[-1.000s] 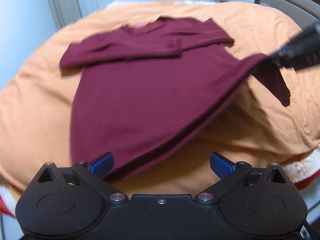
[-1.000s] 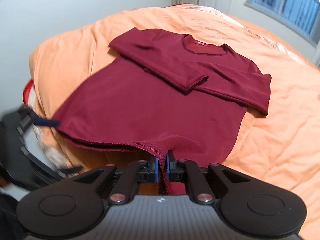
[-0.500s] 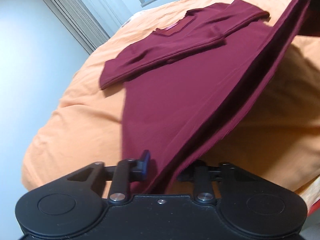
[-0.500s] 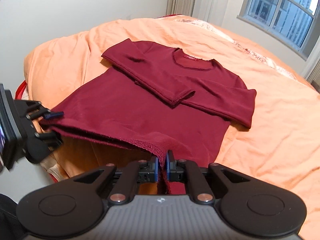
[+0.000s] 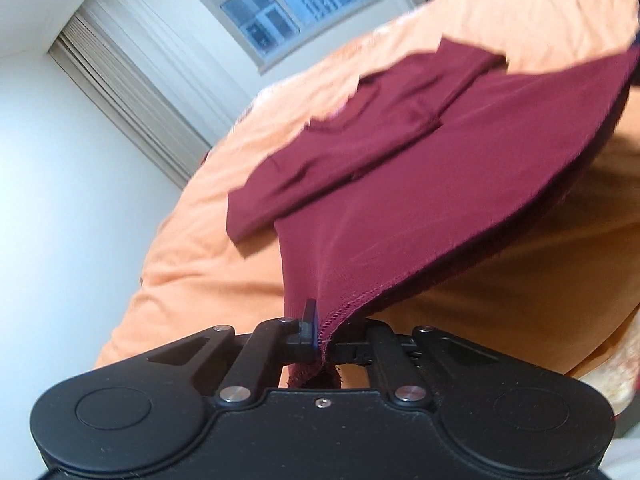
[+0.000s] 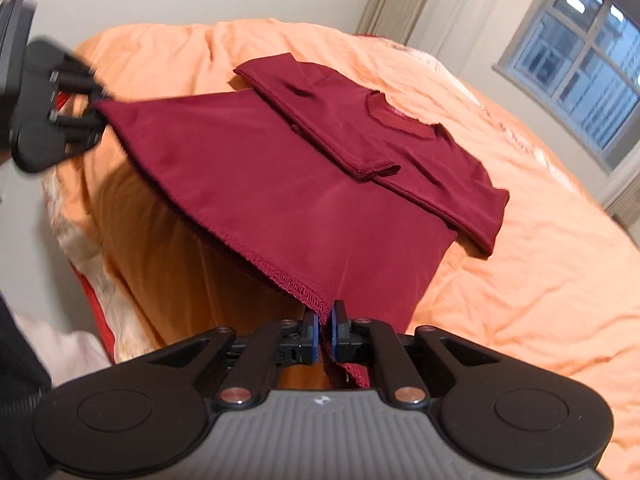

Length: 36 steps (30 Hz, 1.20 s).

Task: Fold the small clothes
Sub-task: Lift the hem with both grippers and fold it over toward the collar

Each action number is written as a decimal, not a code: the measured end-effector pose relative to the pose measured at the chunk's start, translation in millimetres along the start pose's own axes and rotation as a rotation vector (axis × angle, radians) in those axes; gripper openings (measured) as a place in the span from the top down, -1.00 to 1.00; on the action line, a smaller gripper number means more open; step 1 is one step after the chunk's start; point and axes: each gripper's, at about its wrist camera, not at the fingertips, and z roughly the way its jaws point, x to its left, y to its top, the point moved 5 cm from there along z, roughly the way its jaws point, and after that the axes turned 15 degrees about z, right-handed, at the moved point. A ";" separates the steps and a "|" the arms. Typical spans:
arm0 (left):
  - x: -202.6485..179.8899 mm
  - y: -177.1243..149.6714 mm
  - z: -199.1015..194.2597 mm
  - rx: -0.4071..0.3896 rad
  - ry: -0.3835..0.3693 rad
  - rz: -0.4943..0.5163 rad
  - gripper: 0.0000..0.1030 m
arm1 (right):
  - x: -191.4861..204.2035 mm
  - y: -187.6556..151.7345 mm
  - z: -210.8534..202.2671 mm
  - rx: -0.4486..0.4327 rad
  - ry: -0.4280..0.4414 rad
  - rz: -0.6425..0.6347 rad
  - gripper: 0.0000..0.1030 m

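A dark red long-sleeved shirt (image 6: 280, 184) (image 5: 440, 184) lies on an orange bedspread (image 6: 520, 280), both sleeves folded across the chest. Its bottom hem is lifted off the bed and stretched between the two grippers. My left gripper (image 5: 324, 336) is shut on one hem corner; in the right wrist view that same left gripper (image 6: 94, 114) shows at the far left. My right gripper (image 6: 325, 334) is shut on the other hem corner, with a bit of cloth hanging below the pads. The collar end rests on the bed.
The bed (image 5: 208, 248) fills most of both views, with its near edge and a red-and-white under-layer (image 6: 88, 288) at lower left. A window (image 6: 576, 68) and a curtain (image 5: 132, 92) stand behind the bed. A dark sleeve (image 6: 20, 392) is at the left edge.
The left gripper went from open beside the hem to shut on its corner. Both grippers have since raised the hem higher off the bed, pulling it taut.
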 end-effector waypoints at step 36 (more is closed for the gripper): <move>129.4 91.3 -3.4 -0.069 -0.223 -0.396 0.91 | -106.4 121.6 -10.3 -0.225 -0.073 0.339 0.83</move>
